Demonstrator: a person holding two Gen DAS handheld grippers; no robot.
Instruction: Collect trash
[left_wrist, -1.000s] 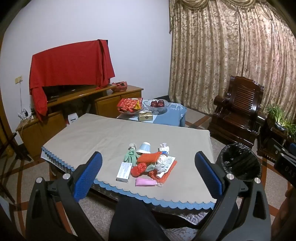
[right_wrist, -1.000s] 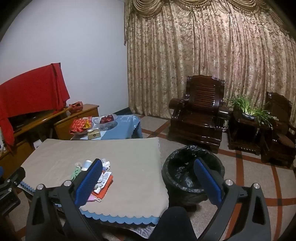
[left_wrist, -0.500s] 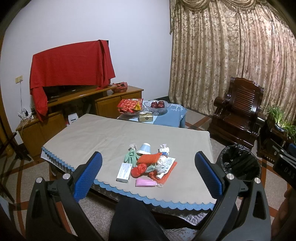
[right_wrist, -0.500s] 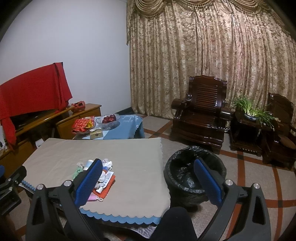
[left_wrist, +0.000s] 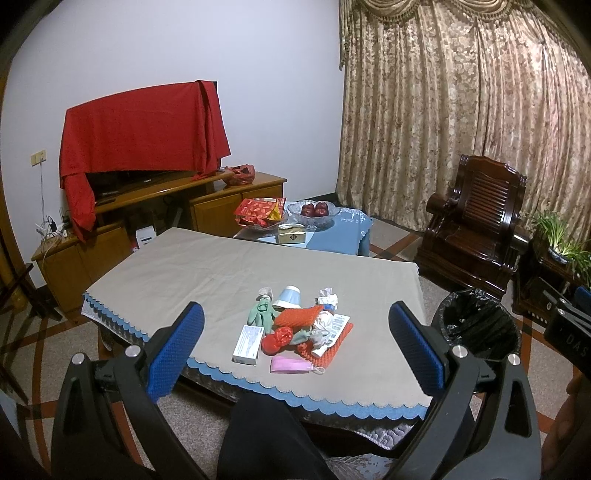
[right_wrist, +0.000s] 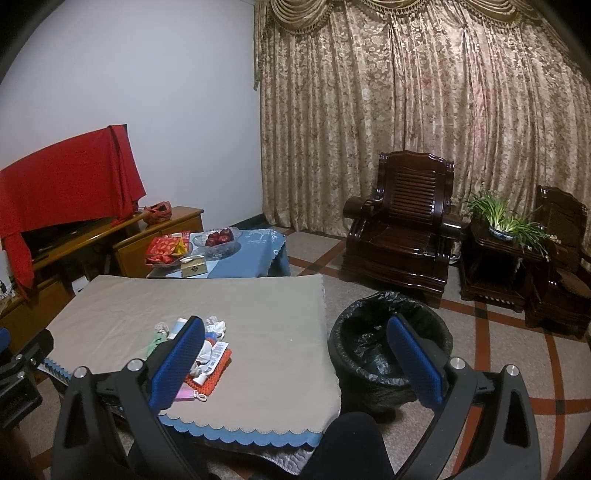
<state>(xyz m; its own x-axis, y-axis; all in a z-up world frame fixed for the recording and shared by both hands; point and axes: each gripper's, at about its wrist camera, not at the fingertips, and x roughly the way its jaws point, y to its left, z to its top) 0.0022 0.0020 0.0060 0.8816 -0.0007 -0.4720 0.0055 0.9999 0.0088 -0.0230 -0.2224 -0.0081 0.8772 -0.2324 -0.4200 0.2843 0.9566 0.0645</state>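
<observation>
STATE: left gripper (left_wrist: 295, 345) and right gripper (right_wrist: 293, 352) agape, empty | CHANGE: slightly nearer since a second ago | TRASH: pile (left_wrist: 295, 328) on table (left_wrist: 184, 269), ahead of left | BIN: (right_wrist: 373, 354) ahead of right | STEP: approach, nothing collected.

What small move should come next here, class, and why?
Probably bring the left hand-held gripper forward and down to the pink face mask, the nearest piece of the trash pile. Both hand-held grippers are open and empty, short of the table, and the black-lined bin waits beside it with nothing visibly inside, so no trash is collected yet.
</observation>
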